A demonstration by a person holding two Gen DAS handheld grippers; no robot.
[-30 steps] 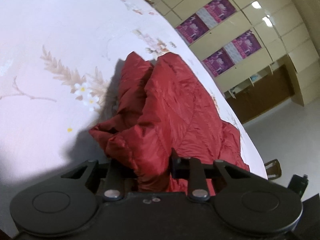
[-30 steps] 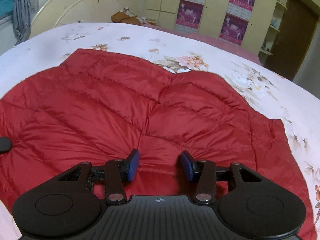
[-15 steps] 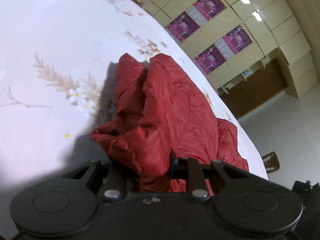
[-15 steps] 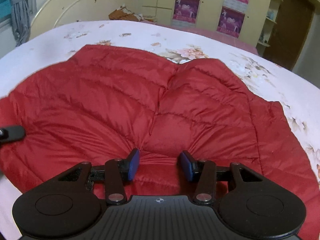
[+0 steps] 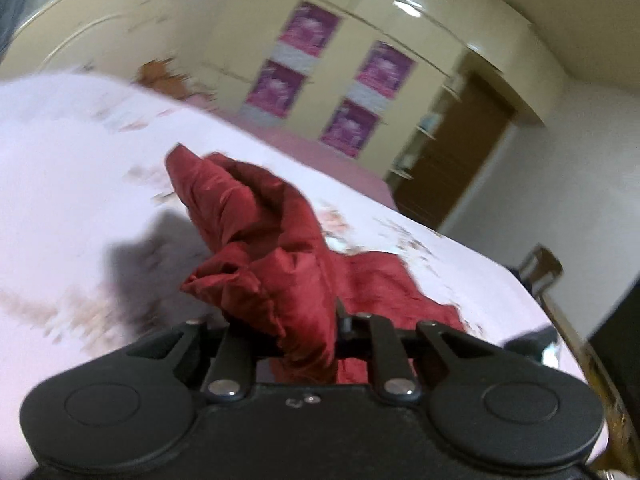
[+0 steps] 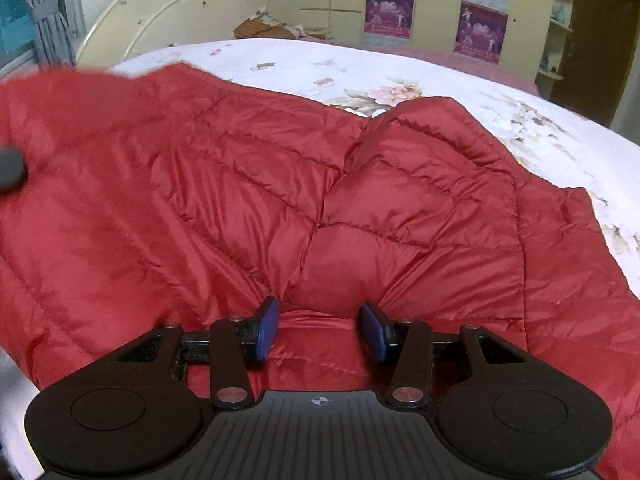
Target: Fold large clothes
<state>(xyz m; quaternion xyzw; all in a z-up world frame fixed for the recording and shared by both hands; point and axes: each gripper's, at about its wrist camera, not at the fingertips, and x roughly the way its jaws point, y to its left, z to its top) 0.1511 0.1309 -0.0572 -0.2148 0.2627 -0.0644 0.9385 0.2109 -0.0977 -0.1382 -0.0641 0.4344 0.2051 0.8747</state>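
A bunched end of the red jacket (image 5: 256, 248) is held clamped and lifted off the bed (image 5: 60, 160) by the left gripper (image 5: 308, 332), while the right gripper (image 6: 318, 330), fingers wide, is pressed on the spread body just ahead.

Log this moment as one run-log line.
left gripper: shut on red down jacket, fold lifted | right gripper: open, pads on jacket | jacket on floral bedsheet | left view motion-blurred

The jacket (image 6: 280, 184) lies spread on the bed (image 6: 460, 76). The headboard (image 6: 168, 12) stands behind it to the left, the posters (image 6: 390, 10) behind to the right.
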